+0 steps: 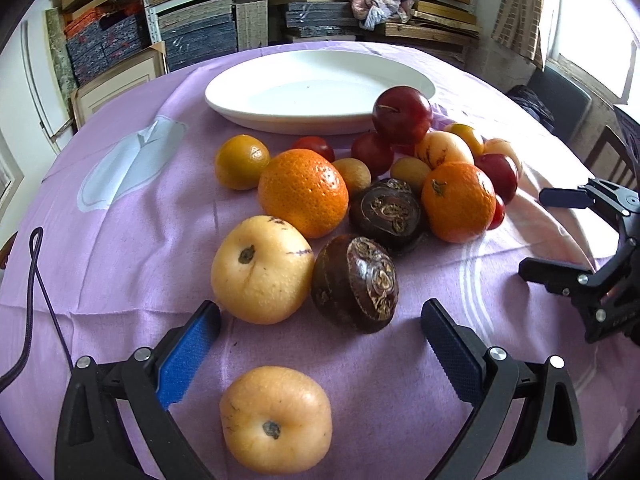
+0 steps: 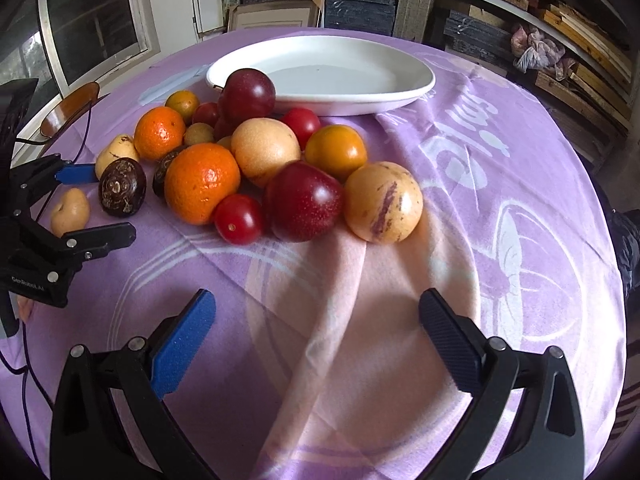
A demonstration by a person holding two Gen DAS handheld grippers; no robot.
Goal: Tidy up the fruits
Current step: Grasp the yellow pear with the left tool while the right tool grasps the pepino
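Observation:
A heap of fruit lies on the purple cloth in front of an empty white plate point(image 1: 240, 108) point(image 2: 400, 98). My left gripper point(image 1: 320, 314) is open, with a pale yellow fruit point(image 1: 276, 418) lying between its fingers near their base. Just past its tips sit a second yellow fruit point(image 1: 260, 270) and a dark brown fruit point(image 1: 354, 284). Oranges point(image 1: 304, 192) and a red plum point(image 1: 402, 114) lie farther back. My right gripper point(image 2: 316, 300) is open over bare cloth, short of a red plum point(image 2: 302, 202), a tomato point(image 2: 238, 218) and a striped yellow fruit point(image 2: 384, 202).
Each gripper shows in the other's view: the right gripper point(image 1: 534, 232) at the heap's right side, the left gripper point(image 2: 112, 204) at its left. A purple cable point(image 1: 36, 272) trails on the cloth at the left. Shelves of stacked boards stand behind the round table.

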